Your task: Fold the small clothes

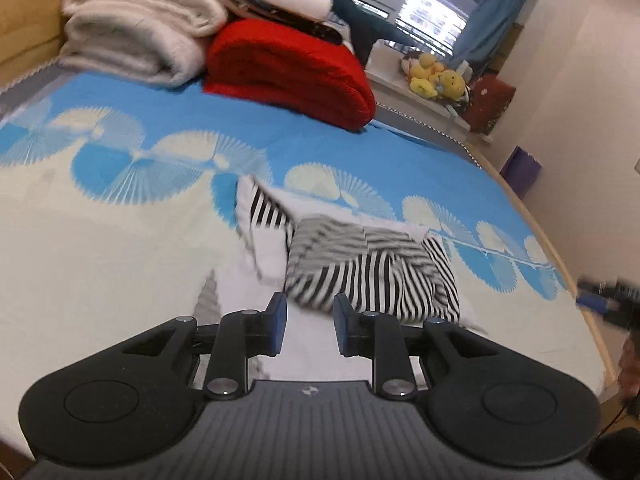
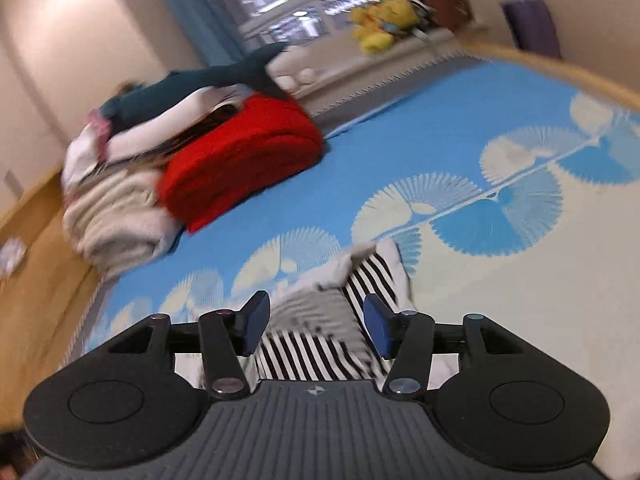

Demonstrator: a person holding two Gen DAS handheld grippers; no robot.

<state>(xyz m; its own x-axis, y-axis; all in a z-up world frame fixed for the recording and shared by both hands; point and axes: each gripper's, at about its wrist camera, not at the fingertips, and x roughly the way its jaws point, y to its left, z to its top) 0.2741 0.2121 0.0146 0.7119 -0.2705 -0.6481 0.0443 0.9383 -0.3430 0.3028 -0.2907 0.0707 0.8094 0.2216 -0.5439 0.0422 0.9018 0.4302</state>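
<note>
A small black-and-white striped garment point(image 1: 372, 268) lies bunched on the bed sheet point(image 1: 100, 240), part of it white with one striped flap sticking up at its far left. My left gripper point(image 1: 310, 320) hovers just in front of it, jaws apart, nothing between the blue pads. In the right wrist view the same garment point(image 2: 320, 344) lies under and beyond my right gripper point(image 2: 316, 320), whose jaws stand wide apart above the cloth without pressing on it. The right gripper's tip point(image 1: 600, 300) shows blurred at the right edge of the left wrist view.
A folded red blanket point(image 1: 288, 72) and a pile of white blankets point(image 1: 136, 36) sit at the head of the bed, with a dark plush shark point(image 2: 192, 84) on top. Yellow plush toys point(image 1: 436, 78) sit on the window sill. The bed's wooden edge point(image 1: 560, 248) runs along the right.
</note>
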